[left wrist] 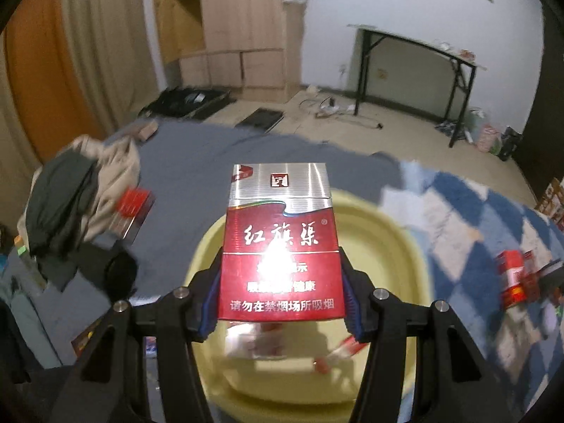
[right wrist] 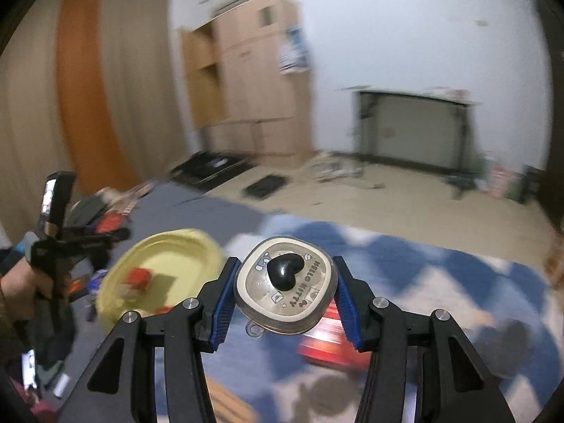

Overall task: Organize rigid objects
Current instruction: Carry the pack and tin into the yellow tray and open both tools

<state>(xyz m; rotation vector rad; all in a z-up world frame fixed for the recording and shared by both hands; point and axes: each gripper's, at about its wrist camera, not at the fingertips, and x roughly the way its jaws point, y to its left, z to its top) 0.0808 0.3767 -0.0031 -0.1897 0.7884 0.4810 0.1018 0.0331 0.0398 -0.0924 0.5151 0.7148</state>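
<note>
Left gripper [left wrist: 281, 294] clamps red-silver cardboard cigarette pack [left wrist: 281, 243] above yellow plastic basin [left wrist: 384, 243]; right gripper [right wrist: 284, 303] clamps rounded beige suction hook [right wrist: 285, 290] over blue-white checkered blanket [right wrist: 440, 282].

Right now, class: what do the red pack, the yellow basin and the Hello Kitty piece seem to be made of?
Red pack: glossy printed cardboard, probably; sharp edges, glare on its face.
Yellow basin: likely moulded plastic; smooth, matte, rounded rim.
Hello Kitty piece: seemingly clear hard plastic over a printed face, with a shiny black heart knob.
</note>
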